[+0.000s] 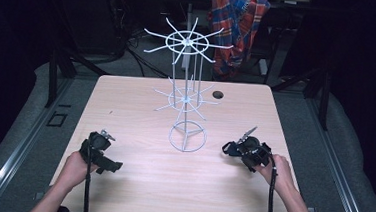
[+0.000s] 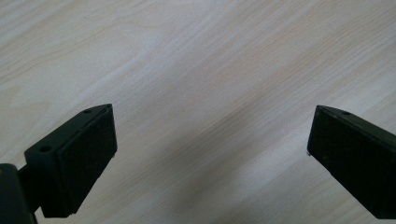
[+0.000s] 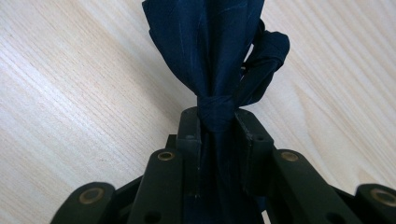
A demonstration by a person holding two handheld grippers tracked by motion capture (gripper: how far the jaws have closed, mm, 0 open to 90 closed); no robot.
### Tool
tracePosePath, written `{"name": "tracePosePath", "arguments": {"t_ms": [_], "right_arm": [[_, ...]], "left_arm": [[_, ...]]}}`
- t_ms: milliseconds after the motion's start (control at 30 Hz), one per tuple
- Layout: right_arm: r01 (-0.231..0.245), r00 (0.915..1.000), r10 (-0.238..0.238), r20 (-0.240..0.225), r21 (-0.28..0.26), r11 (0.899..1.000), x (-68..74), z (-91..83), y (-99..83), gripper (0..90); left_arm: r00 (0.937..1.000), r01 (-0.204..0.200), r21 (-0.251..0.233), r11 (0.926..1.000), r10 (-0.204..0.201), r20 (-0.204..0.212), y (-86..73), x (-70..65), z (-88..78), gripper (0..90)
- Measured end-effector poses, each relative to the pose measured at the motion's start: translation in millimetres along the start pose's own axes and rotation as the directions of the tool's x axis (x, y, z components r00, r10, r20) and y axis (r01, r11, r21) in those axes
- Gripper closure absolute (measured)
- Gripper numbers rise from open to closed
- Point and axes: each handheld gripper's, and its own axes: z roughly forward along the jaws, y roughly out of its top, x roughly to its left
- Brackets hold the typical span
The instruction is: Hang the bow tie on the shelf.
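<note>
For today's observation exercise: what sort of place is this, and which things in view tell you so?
Probably a lab or studio set up for recording handling demonstrations. A bare wooden table stands in a dark room, cables trail on the floor behind it, and a person holds a gripper in each hand beside a white wire rack.

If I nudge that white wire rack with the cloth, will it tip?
Probably yes: the rack is tall, thin wire on a small ring base, so it likely tips if pushed high. The cloth, clamped in the right gripper, looks limp and knotted; it should drape, not push.

a plaid shirt (image 1: 238,19) hangs behind the wooden table (image 1: 126,106) — dark cables (image 1: 130,47) trail on the grey floor (image 1: 19,119) beyond.
</note>
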Motion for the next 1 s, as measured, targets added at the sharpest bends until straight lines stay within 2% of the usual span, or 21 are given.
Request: {"name": "tracePosePath", "arguments": {"t_ms": [33,67,100,167,200,233,267,400,667,767,867,1000], "right_arm": [[0.002,1.0,-0.002,0.005,0.0,1.0,-0.9,-1.0,-0.2,73.6],[-0.033,0.9991,0.032,-0.028,-0.043,0.999,-0.9,1.4,-1.9,73.6],[-0.016,0.9998,0.016,-0.011,-0.019,1.0,-2.3,-1.8,-1.1,73.7],[-0.029,0.9994,0.028,-0.02,-0.042,0.999,-2.6,-2.1,-1.9,73.7],[-0.011,0.9999,0.011,-0.002,-0.023,1.0,-3.6,-5.0,-1.0,73.8],[-0.028,0.9995,0.027,-0.018,-0.054,0.998,-3.3,-3.7,-2.0,73.8],[-0.024,0.9996,0.023,-0.017,-0.048,0.999,-3.9,-5.7,-1.5,73.8],[-0.042,0.9989,0.04,-0.026,-0.08,0.996,-6.2,-9.8,-2.1,73.8],[-0.025,0.9997,0.025,-0.005,-0.1,0.995,-3.8,-17.3,-0.8,73.7],[-0.028,0.9996,0.029,0.003,-0.133,0.991,-1.4,-21.9,-0.2,73.7],[-0.037,0.9993,0.036,-0.009,-0.168,0.985,1.1,-27.4,1.0,73.7],[-0.031,0.9995,0.029,-0.015,-0.181,0.983,3.8,-32.4,2.9,73.7]], "left_arm": [[1.0,0.0,-0.001,1.0,0.0,0.002,0.0,0.1,0.2,1.5],[1.0,0.0,0.001,1.0,0.0,0.001,0.1,0.0,0.4,1.5],[1.0,-0.001,0.002,1.0,0.001,0.002,0.3,-0.1,0.5,1.5],[1.0,-0.002,-0.002,1.0,0.002,0.004,0.5,-0.4,1.1,1.5],[1.0,-0.003,-0.001,1.0,0.003,0.005,0.6,-0.5,1.1,1.5],[1.0,-0.004,-0.001,1.0,0.004,0.005,0.7,-0.5,1.1,1.5],[1.0,-0.004,-0.001,1.0,0.004,0.005,0.7,-0.6,1.2,1.5],[1.0,-0.004,0.0,1.0,0.004,0.005,0.7,-0.5,1.3,1.5],[1.0,-0.003,-0.002,1.0,0.003,0.001,0.7,-0.2,0.3,1.5],[1.0,-0.002,-0.003,1.0,0.002,0.001,0.6,-0.2,0.1,1.6],[1.0,-0.002,-0.003,1.0,0.002,0.0,0.7,-0.3,0.2,1.6],[1.0,-0.004,-0.003,1.0,0.004,0.001,0.7,-0.6,0.1,1.6]]}}
